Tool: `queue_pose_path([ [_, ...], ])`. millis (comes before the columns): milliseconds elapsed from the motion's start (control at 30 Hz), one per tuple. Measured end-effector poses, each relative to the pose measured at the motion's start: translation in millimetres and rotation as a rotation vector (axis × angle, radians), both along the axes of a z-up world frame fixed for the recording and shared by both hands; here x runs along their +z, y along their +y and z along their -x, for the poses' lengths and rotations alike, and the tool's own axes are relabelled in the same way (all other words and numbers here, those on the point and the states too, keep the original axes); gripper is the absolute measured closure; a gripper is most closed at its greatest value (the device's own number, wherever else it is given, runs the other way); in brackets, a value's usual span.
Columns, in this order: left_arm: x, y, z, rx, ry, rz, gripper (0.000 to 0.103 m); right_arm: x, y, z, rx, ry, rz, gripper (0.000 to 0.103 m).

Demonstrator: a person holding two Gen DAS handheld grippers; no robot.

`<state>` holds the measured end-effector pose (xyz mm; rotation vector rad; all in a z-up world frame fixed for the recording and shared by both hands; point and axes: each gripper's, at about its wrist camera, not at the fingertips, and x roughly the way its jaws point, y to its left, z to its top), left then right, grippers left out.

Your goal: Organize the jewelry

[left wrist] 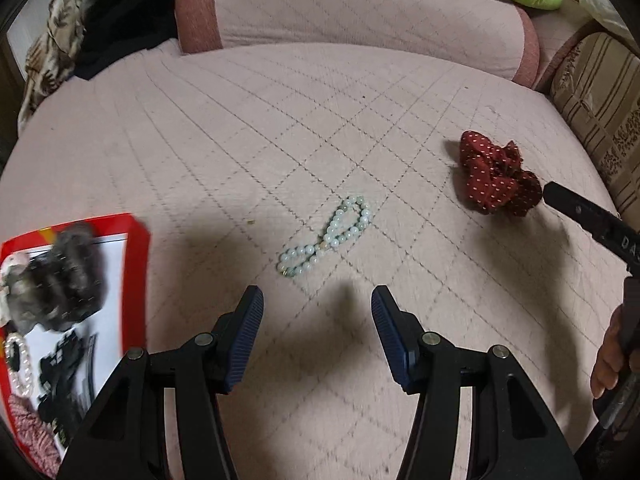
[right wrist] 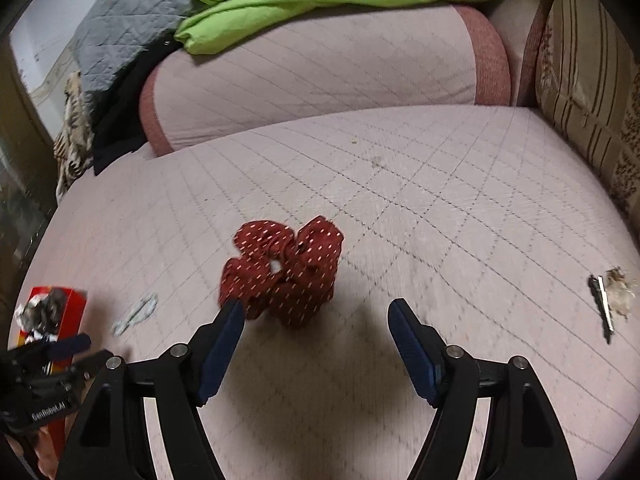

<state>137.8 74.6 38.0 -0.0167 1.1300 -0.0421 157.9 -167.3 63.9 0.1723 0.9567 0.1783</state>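
Scrunchie (right wrist: 282, 272) just ahead of open right gripper (right wrist: 316, 312).

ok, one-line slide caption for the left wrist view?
Open left gripper poised short of a bead bracelet on the quilted cushion, red tray at left.

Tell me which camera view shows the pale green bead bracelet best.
The left wrist view: the bead bracelet lies sharp on the quilt ahead of the open left gripper, single beads visible. The right wrist view shows only a blurred pale smear at its left side.
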Motion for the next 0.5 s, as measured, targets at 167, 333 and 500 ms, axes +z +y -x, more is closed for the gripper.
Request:
queue_pose_path([
  [167,-14.6,3.9,-15.2,0.007,0.012,0.019,0.048,-15.9,1.3,-20.9,-0.003,0.034,0.001,0.024],
  [333,-16.6,-1.4,-21.2,-0.028,-0.012,-0.018,0.048,-27.7,4.4,-31.4,-0.005,0.054,-0.010,0.024],
  [500,-17.5,-6.3,-21.2,-0.059,-0.031,-0.081,0.067,-34.1,9.0,-37.8,-0.023,0.065,-0.005,0.025],
])
